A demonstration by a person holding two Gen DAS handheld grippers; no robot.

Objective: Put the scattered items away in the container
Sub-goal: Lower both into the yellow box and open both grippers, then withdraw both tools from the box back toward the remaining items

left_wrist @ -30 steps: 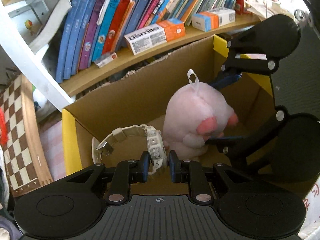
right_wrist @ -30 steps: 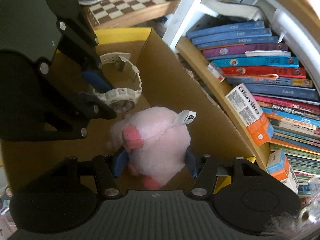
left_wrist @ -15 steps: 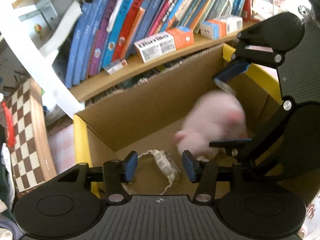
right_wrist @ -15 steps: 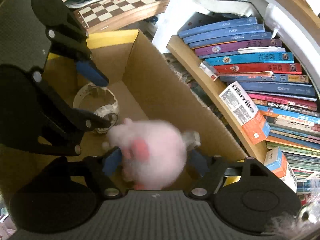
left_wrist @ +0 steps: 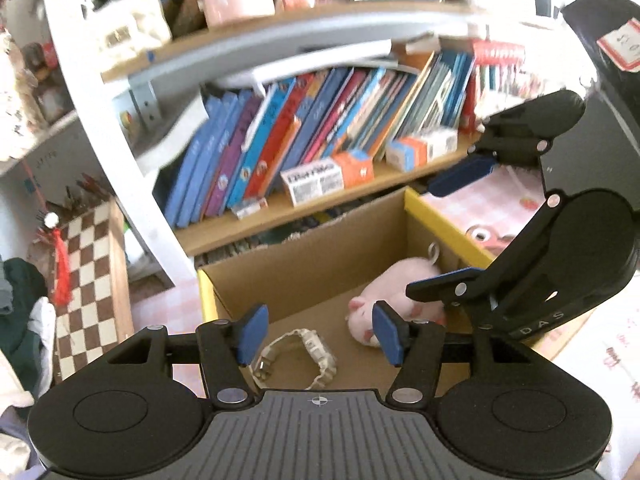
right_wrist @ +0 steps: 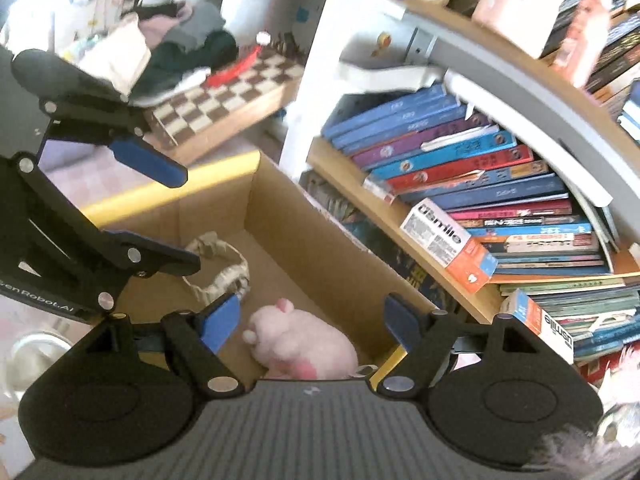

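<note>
A cardboard box [left_wrist: 320, 264] with yellow rim edges stands below a bookshelf. On its floor lie a cream wristwatch [left_wrist: 298, 354] and a pink plush toy [left_wrist: 400, 292]. My left gripper [left_wrist: 318, 334] hangs open above the box, nothing between its blue pads. In the right wrist view the same box [right_wrist: 312, 248] holds the plush toy [right_wrist: 304, 348] and the wristwatch [right_wrist: 220, 268]. My right gripper [right_wrist: 310, 318] is open and empty above the plush. Each gripper shows in the other's view: the right gripper [left_wrist: 448, 232], the left gripper [right_wrist: 176, 216].
A bookshelf [left_wrist: 320, 200] with leaning books [left_wrist: 304, 136] and small cartons [left_wrist: 328, 176] runs behind the box. A chessboard [left_wrist: 88, 280] and heaped clothes [right_wrist: 188, 44] lie to the left. A pink checked cloth [left_wrist: 500, 204] lies right of the box.
Both grippers opened and let go: the wristwatch and the pink plush dropped to the box floor. Both grippers then rose up and back from the box.
</note>
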